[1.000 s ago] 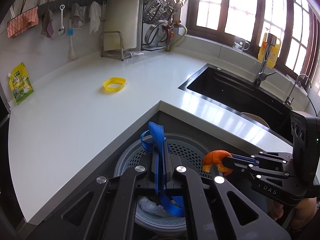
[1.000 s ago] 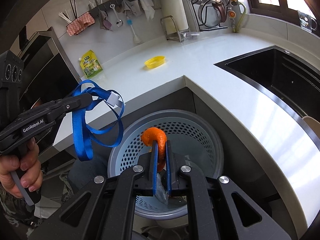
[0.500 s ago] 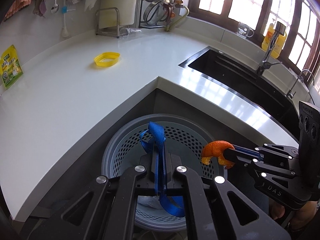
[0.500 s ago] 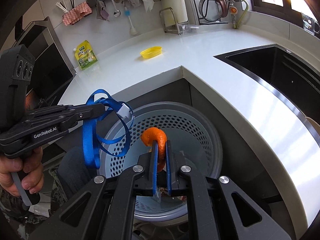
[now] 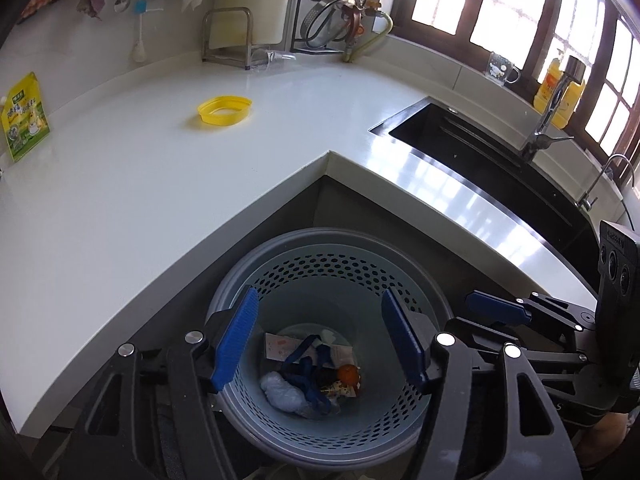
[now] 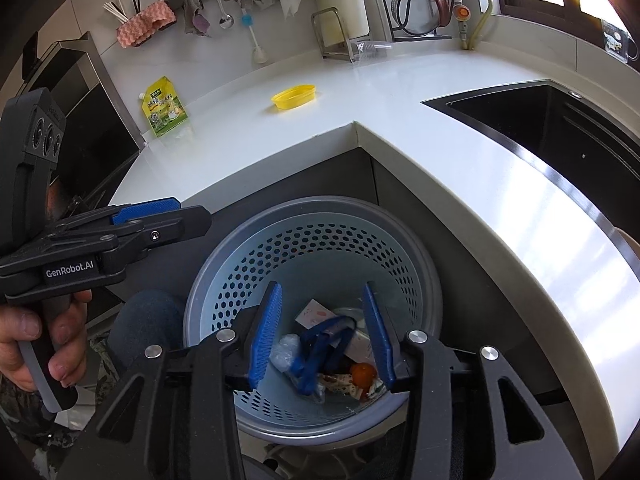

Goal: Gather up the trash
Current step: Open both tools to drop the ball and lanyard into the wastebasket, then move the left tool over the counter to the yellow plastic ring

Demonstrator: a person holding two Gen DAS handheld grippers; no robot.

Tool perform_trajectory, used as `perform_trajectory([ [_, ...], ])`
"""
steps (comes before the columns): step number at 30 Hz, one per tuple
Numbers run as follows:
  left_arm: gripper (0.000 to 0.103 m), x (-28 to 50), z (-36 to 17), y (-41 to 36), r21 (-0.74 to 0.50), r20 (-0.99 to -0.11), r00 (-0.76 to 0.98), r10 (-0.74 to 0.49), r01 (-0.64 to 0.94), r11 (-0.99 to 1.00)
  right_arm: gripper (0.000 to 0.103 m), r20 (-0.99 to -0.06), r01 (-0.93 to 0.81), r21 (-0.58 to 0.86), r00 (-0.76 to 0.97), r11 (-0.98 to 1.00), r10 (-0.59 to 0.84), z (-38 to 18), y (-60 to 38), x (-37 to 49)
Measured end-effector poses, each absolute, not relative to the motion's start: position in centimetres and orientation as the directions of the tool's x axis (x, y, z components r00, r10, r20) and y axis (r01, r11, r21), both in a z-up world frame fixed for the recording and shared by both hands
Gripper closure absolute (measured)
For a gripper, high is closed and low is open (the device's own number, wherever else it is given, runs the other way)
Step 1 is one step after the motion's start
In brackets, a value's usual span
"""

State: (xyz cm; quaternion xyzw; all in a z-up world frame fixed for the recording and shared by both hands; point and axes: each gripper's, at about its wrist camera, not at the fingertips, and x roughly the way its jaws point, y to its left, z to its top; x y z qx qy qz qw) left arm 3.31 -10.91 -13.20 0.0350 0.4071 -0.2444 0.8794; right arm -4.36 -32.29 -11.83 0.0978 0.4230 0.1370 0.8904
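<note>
Both the left gripper [image 5: 316,342] and right gripper [image 6: 322,332] hover over the bin [image 5: 436,304], jaws opening and empty; the blue strap [image 5: 306,380] and orange peel [image 5: 348,373] lie at its bottom. The drop looks done. Next likely calls for reaching to the yellow lid [image 5: 225,109] on the table [image 5: 120,200] beyond the bin.

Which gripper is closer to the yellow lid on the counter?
Hard to call; maybe the left. Both the left gripper and the right gripper hang over the trash basket, jaws opening with nothing between them, well short of the yellow lid.

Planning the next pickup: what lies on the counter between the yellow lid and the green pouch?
Nothing: bare white counter separates yellow lid and green pouch, in both wrist views.
</note>
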Motion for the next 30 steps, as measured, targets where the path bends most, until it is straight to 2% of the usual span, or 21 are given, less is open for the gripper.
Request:
perform_trajectory([
  [2, 0.039, 3.4, -13.0, -10.6, -0.139, -0.729, 0.555, -0.4, 0.453, 0.881, 0.06, -0.721, -0.159, 0.292, 0.611, 0.943, 0.327, -11.6, -32.4, -4.4],
  [5, 0.03, 3.5, -12.4, -10.3, -0.129, -0.715, 0.581, -0.39, 0.439, 0.889, 0.052, -0.708, -0.157, 0.285, 0.63, 0.945, 0.318, -11.0, -32.6, -4.5],
  [7, 0.027, 3.6, -11.7, -10.1, -0.109, -0.698, 0.61, -0.375, 0.428, 0.897, 0.042, -0.698, -0.152, 0.282, 0.645, 0.947, 0.311, -10.3, -32.9, -4.4],
  [9, 0.023, 3.9, -10.9, -9.8, -0.096, -0.684, 0.63, -0.367, 0.422, 0.902, 0.04, -0.687, -0.154, 0.277, 0.658, 0.948, 0.308, -9.6, -33.3, -4.2],
  [14, 0.021, 5.5, -8.8, -9.3, -0.069, -0.655, 0.671, -0.346, 0.404, 0.912, 0.034, -0.651, -0.159, 0.275, 0.695, 0.948, 0.305, -7.5, -34.2, -3.0],
  [19, 0.013, 7.7, -6.8, -9.4, -0.019, -0.625, 0.712, -0.319, 0.394, 0.919, 0.025, -0.623, -0.166, 0.272, 0.72, 0.948, 0.305, -5.7, -34.8, -0.5],
  [24, 0.009, 10.8, -5.8, -9.8, 0.018, -0.625, 0.724, -0.292, 0.388, 0.921, 0.024, -0.608, -0.168, 0.27, 0.733, 0.948, 0.303, -4.2, -35.2, 3.1],
  [30, 0.008, 15.5, -6.5, -11.0, 0.02, -0.663, 0.69, -0.29, 0.403, 0.915, 0.024, -0.606, -0.173, 0.247, 0.74, 0.953, 0.291, -3.1, -35.2, 8.2],
])
